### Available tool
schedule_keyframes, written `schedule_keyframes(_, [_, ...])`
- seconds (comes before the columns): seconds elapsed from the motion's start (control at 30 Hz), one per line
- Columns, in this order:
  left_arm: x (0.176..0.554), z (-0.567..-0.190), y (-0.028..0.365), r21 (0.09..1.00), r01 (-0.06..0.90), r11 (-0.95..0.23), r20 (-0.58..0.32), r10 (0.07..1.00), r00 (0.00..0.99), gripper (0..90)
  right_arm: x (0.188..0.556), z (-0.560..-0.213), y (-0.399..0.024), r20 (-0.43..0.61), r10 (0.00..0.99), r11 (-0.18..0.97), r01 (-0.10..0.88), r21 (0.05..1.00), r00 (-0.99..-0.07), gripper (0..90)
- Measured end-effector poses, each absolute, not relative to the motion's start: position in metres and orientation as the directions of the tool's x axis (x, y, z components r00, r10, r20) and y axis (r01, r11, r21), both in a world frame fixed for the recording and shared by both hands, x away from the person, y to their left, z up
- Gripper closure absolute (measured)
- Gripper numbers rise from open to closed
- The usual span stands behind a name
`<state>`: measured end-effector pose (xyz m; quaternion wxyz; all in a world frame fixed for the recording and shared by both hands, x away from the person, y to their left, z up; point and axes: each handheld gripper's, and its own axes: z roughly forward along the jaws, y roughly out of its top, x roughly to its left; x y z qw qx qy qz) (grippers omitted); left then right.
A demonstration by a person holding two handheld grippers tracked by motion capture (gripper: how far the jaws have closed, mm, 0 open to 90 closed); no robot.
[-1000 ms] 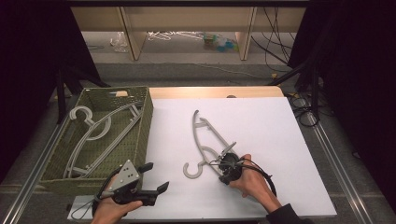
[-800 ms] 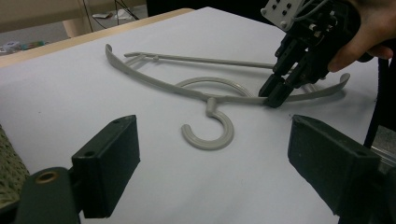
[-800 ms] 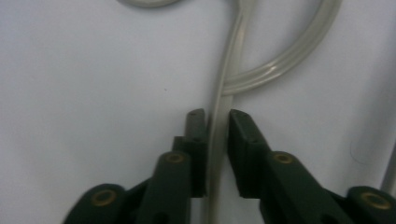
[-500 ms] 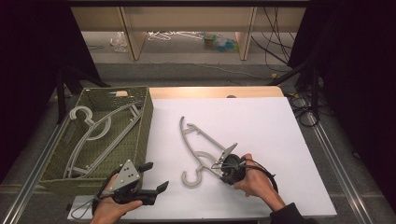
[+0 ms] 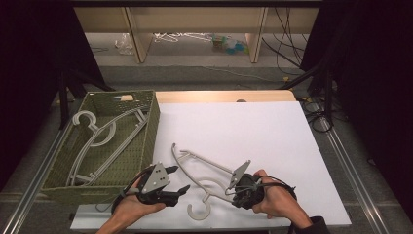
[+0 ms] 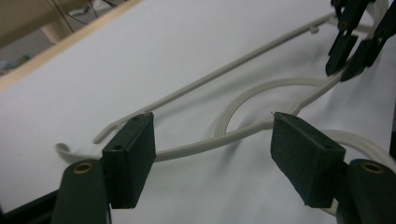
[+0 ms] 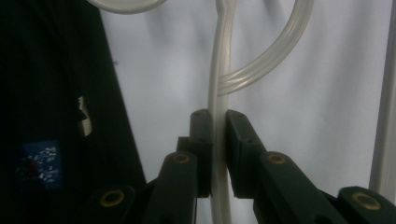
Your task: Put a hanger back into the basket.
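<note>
We see a pale plastic hanger (image 5: pixel 204 170) lying near the front edge of the white table (image 5: pixel 253 131), its hook (image 5: pixel 200 210) curling toward us and its long arm running back and to the left. The right gripper (image 5: pixel 233 187) has its fingers (image 7: pixel 201 140) clenched on the hanger's thin neck, one pad on each side of the strip, with the hook's curve just beyond them in the right gripper view. The person's right hand (image 5: pixel 277 200) wraps the body of that gripper at the front of the table.

The left gripper (image 5: pixel 176 183) sits just left of the hanger, close to the hook. Its fingers (image 6: pixel 130 163) stand apart and have just been closing; in the left gripper view a bar of the hanger passes between them, and the pads do not press on it.

Further left, touching the table's edge, stands a green woven basket (image 5: pixel 151 122) with more pale hangers (image 5: pixel 102 141) lying inside it.
</note>
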<state>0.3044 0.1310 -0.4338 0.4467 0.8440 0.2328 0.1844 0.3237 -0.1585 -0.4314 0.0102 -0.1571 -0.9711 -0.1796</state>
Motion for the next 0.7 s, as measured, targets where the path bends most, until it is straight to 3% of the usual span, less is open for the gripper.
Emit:
schedule_keyframes(0.2, [0.314, -0.444, 0.112, 0.756, 0.177, -0.630, 0.169, 0.449, 0.877, 33.6, 0.320, -0.426, -0.159, 0.098, 0.280, 0.885, 0.296, 0.359, -0.955, 82.0])
schedule_keyframes(0.47, [0.318, -0.448, 0.111, 0.756, 0.125, -0.643, 0.187, 0.395, 0.900, 40.5, 0.318, -0.419, -0.161, 0.062, 0.219, 0.917, 0.227, 0.327, -0.974, 81.9])
schedule_keyframes(0.7, [0.314, -0.457, 0.103, 0.707, 0.078, -0.703, 0.204, 0.309, 0.929, 40.3, 0.317, -0.421, -0.161, 0.076, 0.195, 0.918, 0.210, 0.338, -0.978, 81.9])
